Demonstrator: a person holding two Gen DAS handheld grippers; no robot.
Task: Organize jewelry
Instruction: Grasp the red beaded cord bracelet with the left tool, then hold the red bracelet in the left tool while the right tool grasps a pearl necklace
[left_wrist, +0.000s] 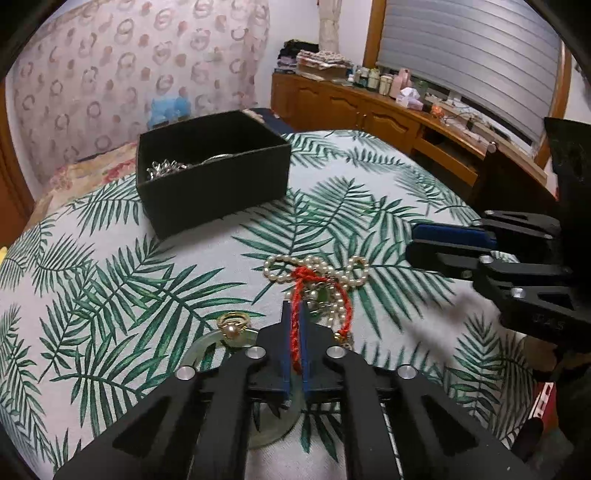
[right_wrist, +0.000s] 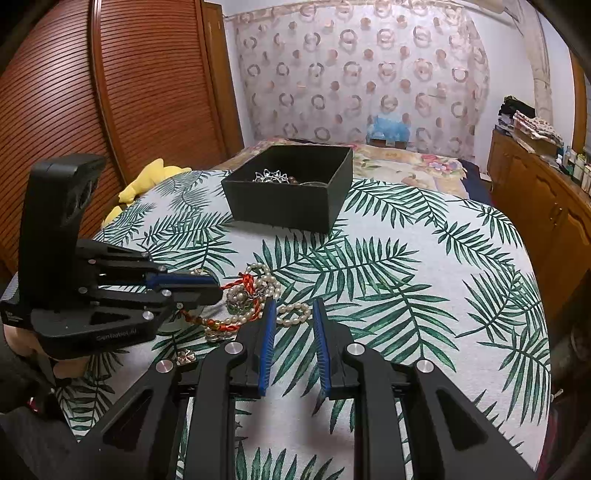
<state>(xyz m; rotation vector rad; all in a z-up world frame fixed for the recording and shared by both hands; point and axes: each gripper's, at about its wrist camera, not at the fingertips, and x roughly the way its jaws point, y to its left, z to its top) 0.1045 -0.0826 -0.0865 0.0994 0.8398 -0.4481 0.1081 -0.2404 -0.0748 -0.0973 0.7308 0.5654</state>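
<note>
My left gripper (left_wrist: 294, 314) is shut on a red braided cord bracelet (left_wrist: 295, 332), which trails into a tangle with a pearl strand (left_wrist: 317, 271) on the leaf-print cloth. The pile also shows in the right wrist view (right_wrist: 251, 299), with the left gripper (right_wrist: 218, 290) at its left. My right gripper (right_wrist: 293, 306) is open and empty, just right of the pile above the pearl strand (right_wrist: 293, 312); it shows at the right in the left wrist view (left_wrist: 412, 243). A gold pearl ring (left_wrist: 232, 326) lies on a pale jade bangle (left_wrist: 207, 345). A black box (left_wrist: 212, 173) holds silver jewelry (left_wrist: 164, 170).
A small flower earring (right_wrist: 184, 356) lies on the cloth near the left gripper. The black box (right_wrist: 291, 186) stands at the far middle of the table. A yellow soft toy (right_wrist: 147, 181) sits at the far left edge. Wooden cabinets (right_wrist: 546, 210) run along the right.
</note>
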